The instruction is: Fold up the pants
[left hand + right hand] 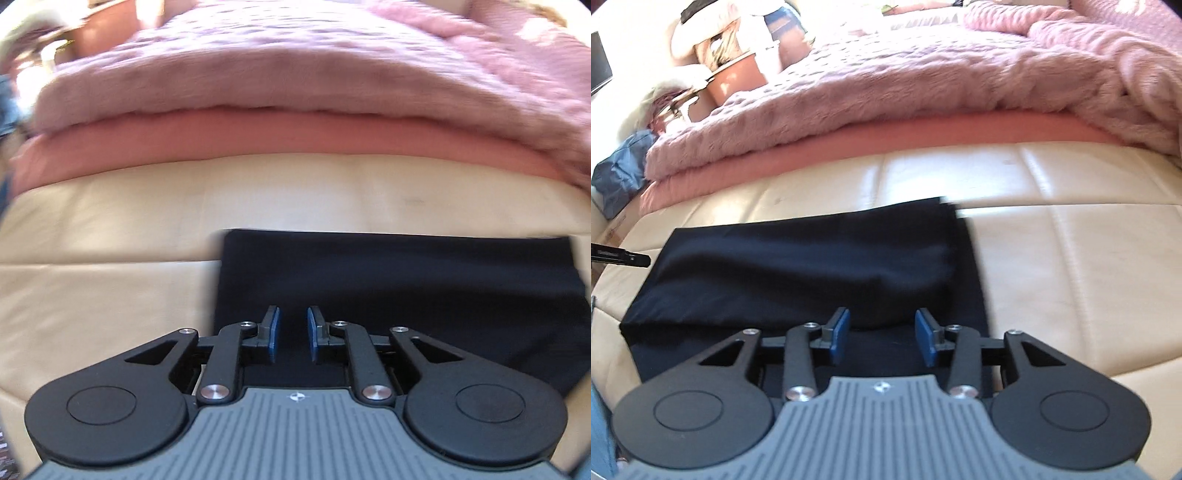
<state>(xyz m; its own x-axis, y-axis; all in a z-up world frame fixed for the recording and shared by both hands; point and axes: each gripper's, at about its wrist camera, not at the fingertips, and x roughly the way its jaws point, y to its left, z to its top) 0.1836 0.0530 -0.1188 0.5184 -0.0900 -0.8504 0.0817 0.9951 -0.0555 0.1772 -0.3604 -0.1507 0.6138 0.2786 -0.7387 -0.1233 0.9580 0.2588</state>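
The pants [798, 266], black and already folded into a thick rectangle, lie on the cream padded bed end [1052, 258], with the pink blanket [923, 85] beyond at twelve o'clock. They look soft, light and limp, so layers would likely slide apart; I would pinch all layers together at a folded edge or corner. The left gripper [293, 334] hovers with jaws narrowly apart, nothing between them; the right gripper [882, 341] stands wider open, also empty. The right wrist view shows the whole bundle, its puffed upper fold and its three o'clock edge; the left view shows only a flat dark patch and its nine o'clock edge.
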